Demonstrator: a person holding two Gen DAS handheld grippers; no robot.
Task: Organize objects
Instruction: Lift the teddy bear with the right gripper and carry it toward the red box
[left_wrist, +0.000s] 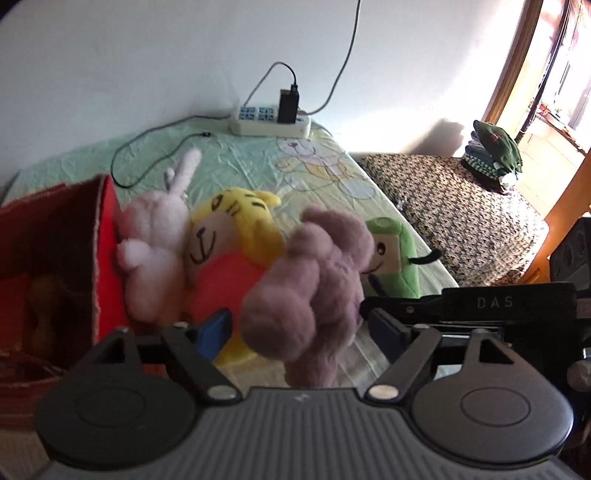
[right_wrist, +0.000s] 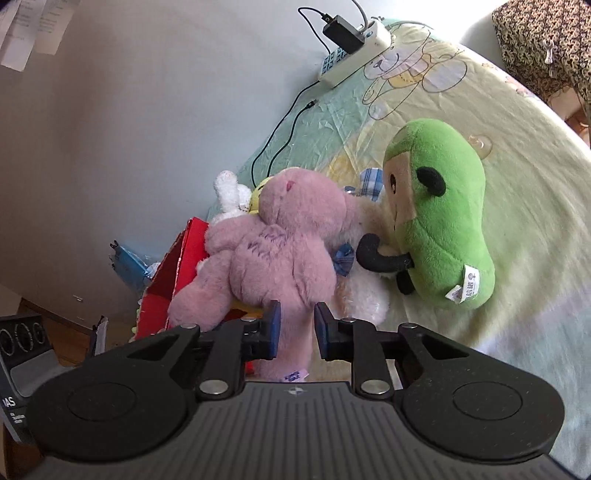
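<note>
A mauve plush bunny (left_wrist: 310, 280) hangs between the blue pads of my left gripper (left_wrist: 300, 330), which stands wide open without pressing it. My right gripper (right_wrist: 297, 328) is shut on one leg of the same bunny (right_wrist: 280, 243); its black body (left_wrist: 480, 304) reaches in from the right in the left wrist view. A red box (left_wrist: 105, 258) stands open at the left, its corner (right_wrist: 177, 273) just behind the bunny. A pale pink rabbit (left_wrist: 155, 240), a yellow tiger plush (left_wrist: 236, 225) and a green plush (right_wrist: 443, 221) lie on the bed sheet (right_wrist: 517, 129).
A white power strip (left_wrist: 269, 123) with a black charger and trailing cables lies at the wall. A patterned bench (left_wrist: 461, 214) with folded clothes (left_wrist: 495, 158) adjoins the bed on the right. A white plush (right_wrist: 365, 295) lies under the bunny.
</note>
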